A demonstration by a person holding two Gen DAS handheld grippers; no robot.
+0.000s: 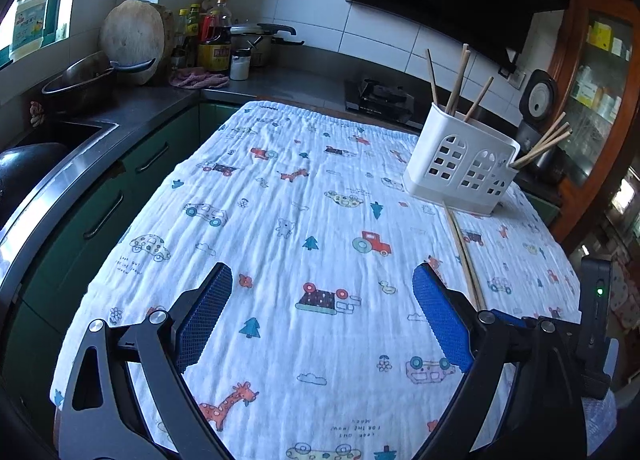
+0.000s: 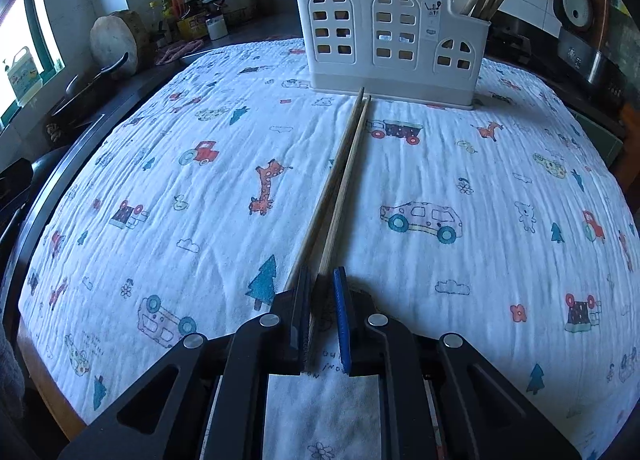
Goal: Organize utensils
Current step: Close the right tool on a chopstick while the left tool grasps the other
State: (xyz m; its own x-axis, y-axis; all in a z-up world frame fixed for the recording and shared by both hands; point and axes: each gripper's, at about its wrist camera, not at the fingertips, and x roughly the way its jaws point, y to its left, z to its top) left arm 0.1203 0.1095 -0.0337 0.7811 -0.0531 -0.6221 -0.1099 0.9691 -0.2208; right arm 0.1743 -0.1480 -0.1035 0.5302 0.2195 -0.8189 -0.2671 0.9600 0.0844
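The cloth [image 1: 304, 220] covering the table is printed with cartoon cars, giraffes and trees, and "look out for the new moon" is showing on it. The caddy [image 2: 394, 34] is wearing a small sticker, too tiny to read. Two chopsticks [image 2: 340, 176] are lying flat, tips touching its base. The right gripper [image 2: 322, 284] is pinching their near ends; the left gripper [image 1: 322, 292] is hovering wide open, holding nothing. Kitchen counter [image 1: 280, 82] with bottles [image 1: 216, 40] is sitting behind.

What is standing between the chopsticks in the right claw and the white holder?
Nothing visible. The chopsticks, gripped by the right claw, point straight across bare cloth toward the holder, their tips near its base.
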